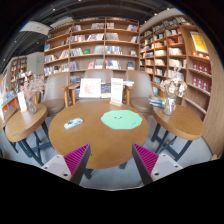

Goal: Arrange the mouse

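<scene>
Tool (112,163): hanging open above the near edge of the desk, its two pink-padded fingers (146,159) spread wide apart and gripping nothing.
Desk (95,150): round and wooden, sitting just ahead of the fingers.
Mouse (73,124): small and pale, lying near the desk's left edge, well beyond the fingers and touching neither.
Green mat (122,120): lying flat toward the desk's far side, right of the mouse and apart from it.
Chairs (90,90): standing at the desk's far edge.
Bookshelves (100,45): lining the walls behind.
</scene>
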Tool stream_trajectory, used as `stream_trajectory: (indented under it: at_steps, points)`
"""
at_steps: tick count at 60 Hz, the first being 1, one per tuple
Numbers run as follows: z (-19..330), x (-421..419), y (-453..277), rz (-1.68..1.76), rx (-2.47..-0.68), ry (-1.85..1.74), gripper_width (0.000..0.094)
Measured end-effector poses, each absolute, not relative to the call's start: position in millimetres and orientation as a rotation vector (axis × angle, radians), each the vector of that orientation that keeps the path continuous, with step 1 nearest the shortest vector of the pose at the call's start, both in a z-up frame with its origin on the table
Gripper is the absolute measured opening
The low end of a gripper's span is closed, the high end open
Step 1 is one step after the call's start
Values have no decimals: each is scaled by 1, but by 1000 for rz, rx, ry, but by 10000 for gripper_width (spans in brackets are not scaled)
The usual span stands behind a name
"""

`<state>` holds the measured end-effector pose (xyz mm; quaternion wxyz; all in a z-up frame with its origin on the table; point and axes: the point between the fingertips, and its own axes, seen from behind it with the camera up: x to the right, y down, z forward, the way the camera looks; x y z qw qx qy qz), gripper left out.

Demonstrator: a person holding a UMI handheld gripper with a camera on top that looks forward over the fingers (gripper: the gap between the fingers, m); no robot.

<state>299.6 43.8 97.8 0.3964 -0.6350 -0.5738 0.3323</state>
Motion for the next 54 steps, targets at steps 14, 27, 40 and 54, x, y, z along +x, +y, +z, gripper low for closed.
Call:
stream_trajectory:
  at_steps: [14, 27, 40, 54]
  points:
    - [90, 280, -13, 886, -1589, -1534, 855]
    - [82, 261, -84, 929, -1556, -1609, 855]
    - [69, 234, -142, 963, -1558, -1654, 854]
    - [42, 189, -163, 912, -1592, -1661, 853]
